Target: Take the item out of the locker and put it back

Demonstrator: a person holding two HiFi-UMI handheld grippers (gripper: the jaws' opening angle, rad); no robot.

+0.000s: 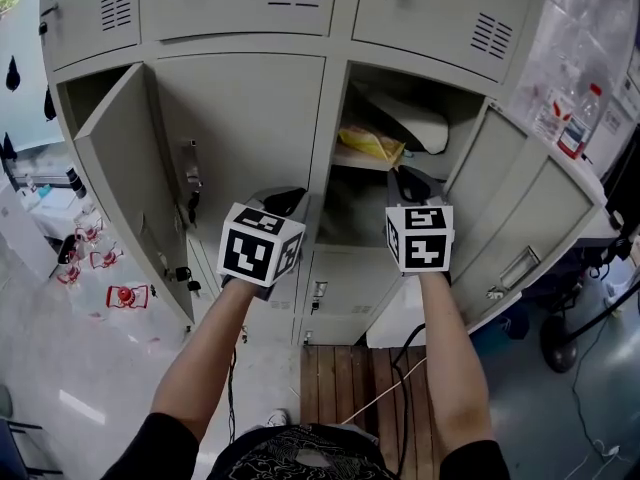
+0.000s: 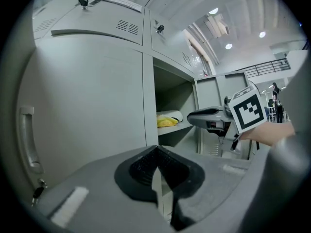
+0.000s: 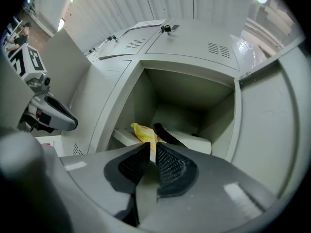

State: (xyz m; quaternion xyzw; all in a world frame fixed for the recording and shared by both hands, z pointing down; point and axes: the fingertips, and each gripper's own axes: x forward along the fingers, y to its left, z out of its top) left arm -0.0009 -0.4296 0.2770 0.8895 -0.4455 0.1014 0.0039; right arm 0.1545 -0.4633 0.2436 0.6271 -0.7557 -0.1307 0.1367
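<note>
A yellow packet (image 1: 372,146) lies on the shelf inside the open grey locker (image 1: 400,88), beside a white bundle (image 1: 415,123) with a black strap (image 3: 165,134). The packet (image 3: 143,132) shows just beyond my right gripper (image 3: 150,147), which is shut with nothing in it. In the head view the right gripper (image 1: 408,180) hovers just outside the locker's opening, below the shelf. My left gripper (image 1: 285,200) is shut and empty in front of the closed middle door (image 1: 240,118). From the left gripper (image 2: 156,150) view, the packet (image 2: 166,122) sits to the right.
The open locker's door (image 1: 520,233) swings out at the right. Another door (image 1: 120,178) stands open at the left. Red-and-white items (image 1: 125,295) lie on the floor at left. A wooden pallet (image 1: 345,378) and cables are below. A bottle (image 1: 572,123) stands at right.
</note>
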